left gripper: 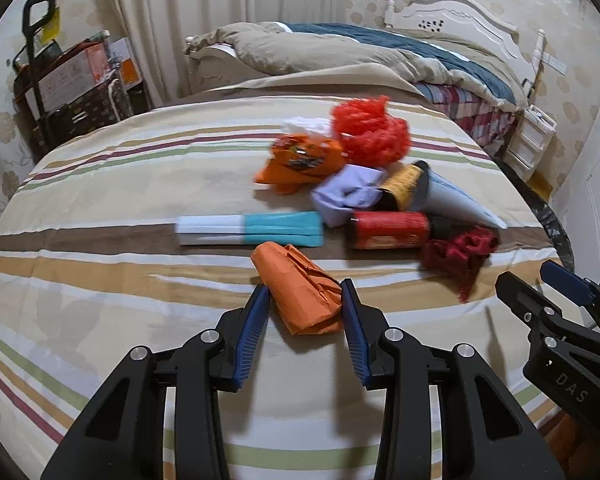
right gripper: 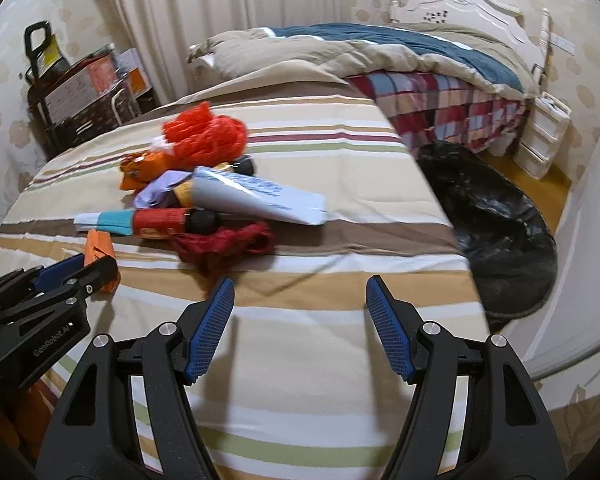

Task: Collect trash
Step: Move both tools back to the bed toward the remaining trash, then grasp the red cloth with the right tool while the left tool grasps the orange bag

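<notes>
Trash lies in a pile on the striped table cloth (left gripper: 100, 184). A crumpled orange paper (left gripper: 300, 292) lies nearest, between the fingers of my left gripper (left gripper: 305, 300); the jaws flank it and I cannot tell whether they press it. Behind it lie a white and teal folded pack (left gripper: 252, 229), a red can (left gripper: 390, 230), dark red yarn (left gripper: 460, 252), an orange wrapper (left gripper: 300, 162), bright orange netting (left gripper: 370, 130) and a white cone (left gripper: 456, 196). My right gripper (right gripper: 300, 292) is open and empty over the cloth, in front of the dark red yarn (right gripper: 224, 246).
A black trash bag (right gripper: 496, 224) stands open on the floor at the table's right edge. A bed (right gripper: 380, 60) with a rumpled quilt is behind the table. White drawers (right gripper: 544, 136) stand at the right. A trolley with boxes (left gripper: 68, 80) stands at the back left.
</notes>
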Tool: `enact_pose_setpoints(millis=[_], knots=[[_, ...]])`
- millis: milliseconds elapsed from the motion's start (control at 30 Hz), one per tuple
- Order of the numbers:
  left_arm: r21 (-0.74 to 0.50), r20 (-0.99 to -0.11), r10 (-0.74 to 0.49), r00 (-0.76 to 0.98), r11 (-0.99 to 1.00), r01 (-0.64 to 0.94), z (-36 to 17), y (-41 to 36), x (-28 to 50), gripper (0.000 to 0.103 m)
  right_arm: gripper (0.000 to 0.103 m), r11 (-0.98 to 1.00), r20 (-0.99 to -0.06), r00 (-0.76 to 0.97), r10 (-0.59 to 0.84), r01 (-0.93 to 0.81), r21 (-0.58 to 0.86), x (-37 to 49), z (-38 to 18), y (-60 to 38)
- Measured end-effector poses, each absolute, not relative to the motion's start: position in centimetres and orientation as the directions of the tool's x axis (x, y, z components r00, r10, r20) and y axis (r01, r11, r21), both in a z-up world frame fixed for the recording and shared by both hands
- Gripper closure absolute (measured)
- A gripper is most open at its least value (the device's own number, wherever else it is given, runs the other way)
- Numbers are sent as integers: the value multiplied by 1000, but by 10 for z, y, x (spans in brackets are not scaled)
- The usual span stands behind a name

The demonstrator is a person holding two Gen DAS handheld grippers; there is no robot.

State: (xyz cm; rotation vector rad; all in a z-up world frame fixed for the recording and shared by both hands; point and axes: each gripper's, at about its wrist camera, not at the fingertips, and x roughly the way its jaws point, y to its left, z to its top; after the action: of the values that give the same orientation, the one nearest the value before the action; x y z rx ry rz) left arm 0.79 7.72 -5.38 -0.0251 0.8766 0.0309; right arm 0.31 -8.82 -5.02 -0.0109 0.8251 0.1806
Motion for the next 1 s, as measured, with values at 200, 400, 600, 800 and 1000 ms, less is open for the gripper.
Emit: enact_pose_setpoints(millis=[200, 400, 600, 800, 1000], knots=[[17, -749, 66, 659, 997, -81, -50, 98, 6, 64, 34, 977, -742, 646, 179, -204, 59, 14, -51, -65], [8, -749, 77, 658, 994, -107, -52, 112, 6, 64, 30, 976, -757, 631, 170, -211, 42, 26, -54, -53], [-7, -753, 64, 655, 995, -104, -54, 116, 8, 64, 36, 974, -780, 609, 147, -226, 7, 30, -59, -43], [-8, -751, 61, 657, 995, -101, -54, 116, 7, 64, 53, 970, -773, 618, 144, -241, -13, 25, -59, -40], [-3, -743, 60, 667, 996, -93, -53, 113, 4, 64, 54, 970, -759, 632, 154, -241, -4, 16, -55, -43]])
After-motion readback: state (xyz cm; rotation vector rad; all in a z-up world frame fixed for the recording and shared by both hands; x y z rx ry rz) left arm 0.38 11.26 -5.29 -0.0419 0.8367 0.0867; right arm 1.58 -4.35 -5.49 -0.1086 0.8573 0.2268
